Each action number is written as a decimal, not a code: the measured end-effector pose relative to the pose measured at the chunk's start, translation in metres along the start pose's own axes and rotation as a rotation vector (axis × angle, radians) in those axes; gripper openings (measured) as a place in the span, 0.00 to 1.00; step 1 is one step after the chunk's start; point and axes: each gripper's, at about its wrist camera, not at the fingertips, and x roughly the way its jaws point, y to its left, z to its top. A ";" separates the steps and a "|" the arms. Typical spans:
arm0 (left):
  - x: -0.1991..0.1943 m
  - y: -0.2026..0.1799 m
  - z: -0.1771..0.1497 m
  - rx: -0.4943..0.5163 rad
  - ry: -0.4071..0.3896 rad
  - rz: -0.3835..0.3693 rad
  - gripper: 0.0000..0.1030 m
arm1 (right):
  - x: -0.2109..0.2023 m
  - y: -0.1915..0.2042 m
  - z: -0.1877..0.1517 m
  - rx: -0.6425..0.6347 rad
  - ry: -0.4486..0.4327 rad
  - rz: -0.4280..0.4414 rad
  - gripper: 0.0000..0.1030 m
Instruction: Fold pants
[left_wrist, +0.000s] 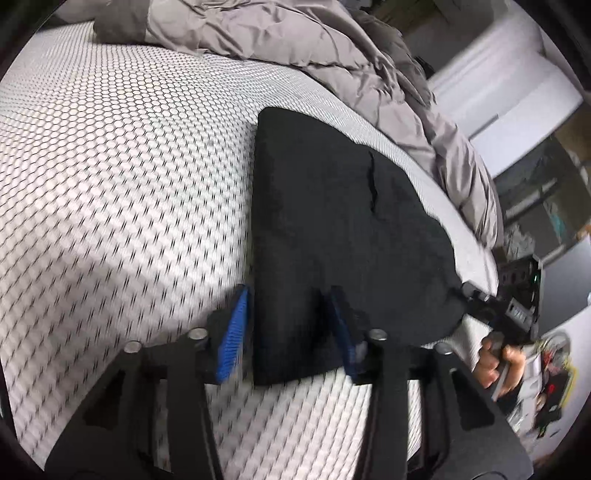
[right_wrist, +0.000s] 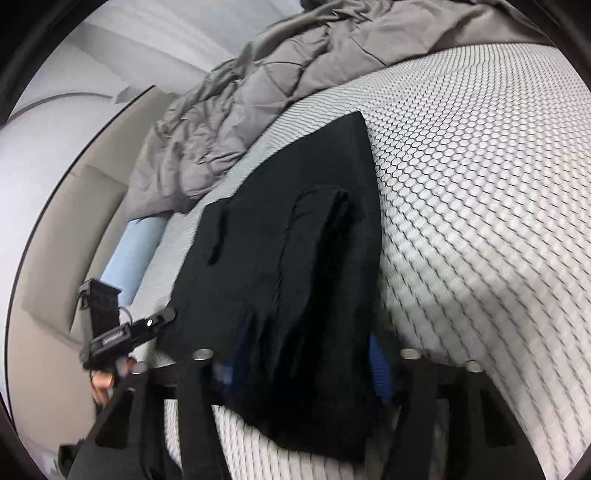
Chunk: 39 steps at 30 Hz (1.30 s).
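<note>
Black pants lie folded lengthwise on a white mattress with a honeycomb pattern. My left gripper is open, its blue pads straddling the near left edge of the pants without pinching it. In the right wrist view the pants run away from the camera, with a raised fold near the middle. My right gripper sits at their near end with black cloth bunched between its blue pads; the jaws stand wide apart. Each gripper shows in the other's view, the right one and the left one.
A crumpled grey duvet lies along the far side of the bed, also in the right wrist view. The mattress edge runs beside the pants, with a light blue panel and beige floor below. Cluttered shelves stand beyond.
</note>
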 end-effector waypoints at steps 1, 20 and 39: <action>0.001 -0.002 -0.004 0.017 0.003 0.012 0.42 | -0.005 -0.004 -0.006 0.013 0.004 0.022 0.61; -0.002 -0.071 -0.030 0.359 -0.057 0.227 0.46 | -0.013 0.041 -0.026 -0.176 -0.029 -0.087 0.40; -0.008 -0.037 -0.035 0.303 -0.043 0.255 0.48 | 0.013 0.031 -0.006 -0.079 -0.008 -0.055 0.47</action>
